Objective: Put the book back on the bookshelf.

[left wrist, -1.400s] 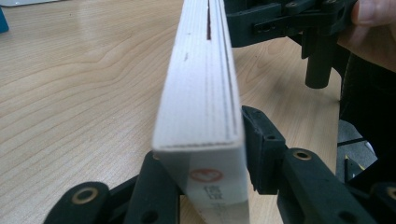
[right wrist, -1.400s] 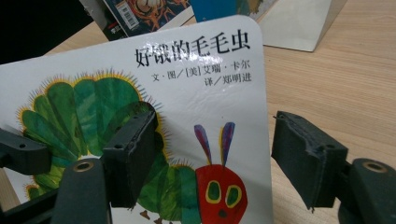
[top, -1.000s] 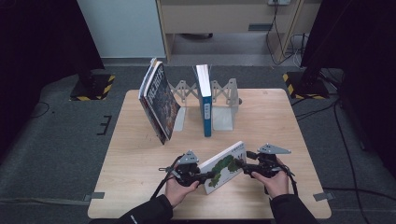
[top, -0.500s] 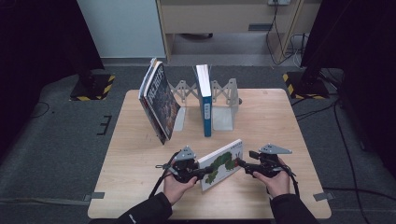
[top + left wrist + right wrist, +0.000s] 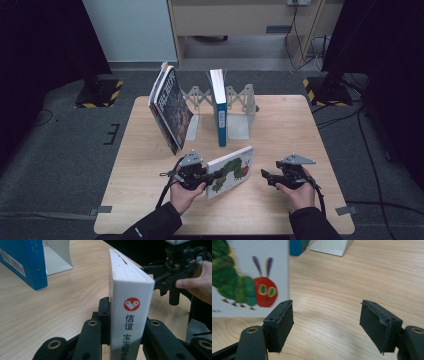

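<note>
One gripper alone, the left gripper, is clamped on the caterpillar book at lower centre; the right gripper, just opening, holds nothing. Slipping or tipping is risked.

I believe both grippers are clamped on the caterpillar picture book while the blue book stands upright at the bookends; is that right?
Not quite: only the left gripper is clamped on the caterpillar picture book. The right gripper has let go; its jaws have just been opening, with nothing between them, as the right gripper view shows. The blue book does stand upright at the bookends.
</note>
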The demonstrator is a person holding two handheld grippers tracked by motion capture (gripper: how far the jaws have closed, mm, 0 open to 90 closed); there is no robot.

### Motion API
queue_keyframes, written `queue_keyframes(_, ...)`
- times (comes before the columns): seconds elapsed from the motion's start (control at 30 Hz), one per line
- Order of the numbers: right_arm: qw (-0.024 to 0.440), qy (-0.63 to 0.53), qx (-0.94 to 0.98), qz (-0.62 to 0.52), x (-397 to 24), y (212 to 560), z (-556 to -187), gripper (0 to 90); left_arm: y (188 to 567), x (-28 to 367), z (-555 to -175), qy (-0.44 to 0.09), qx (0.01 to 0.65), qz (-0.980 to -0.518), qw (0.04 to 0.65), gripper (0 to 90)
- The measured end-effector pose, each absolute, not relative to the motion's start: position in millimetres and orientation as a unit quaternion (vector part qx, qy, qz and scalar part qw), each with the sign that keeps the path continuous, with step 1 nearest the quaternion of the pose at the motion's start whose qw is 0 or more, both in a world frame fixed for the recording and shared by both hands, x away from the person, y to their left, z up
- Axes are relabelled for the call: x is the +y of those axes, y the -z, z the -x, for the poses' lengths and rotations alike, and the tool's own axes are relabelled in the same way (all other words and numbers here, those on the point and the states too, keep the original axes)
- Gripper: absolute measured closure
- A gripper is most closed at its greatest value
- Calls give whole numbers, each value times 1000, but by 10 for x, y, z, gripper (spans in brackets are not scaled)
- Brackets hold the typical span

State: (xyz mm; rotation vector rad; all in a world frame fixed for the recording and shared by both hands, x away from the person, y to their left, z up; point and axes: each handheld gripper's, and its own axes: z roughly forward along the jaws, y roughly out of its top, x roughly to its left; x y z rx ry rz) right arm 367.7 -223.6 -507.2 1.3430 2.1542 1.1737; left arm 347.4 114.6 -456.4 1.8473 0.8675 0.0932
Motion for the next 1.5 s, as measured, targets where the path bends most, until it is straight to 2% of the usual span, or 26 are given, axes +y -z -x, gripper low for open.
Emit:
queue_keyframes(0.33,186,-370,761,-499,-2435,5148,-3739,239,4535,1148,-3467,-49,358,-775,518,745)
queue_keyframes(0.73,186,-377,762,-492,-2426,5141,-3728,240,4664,1221,-3466,-41,349,-785,509,740)
queue_keyframes(1.03,185,-380,763,-489,-2409,5132,-3718,240,4824,1140,-3470,-63,315,-821,471,717)
queue_keyframes(1.5,183,-381,763,-489,-2401,5131,-3712,240,4864,1143,-3456,-77,316,-814,481,701)
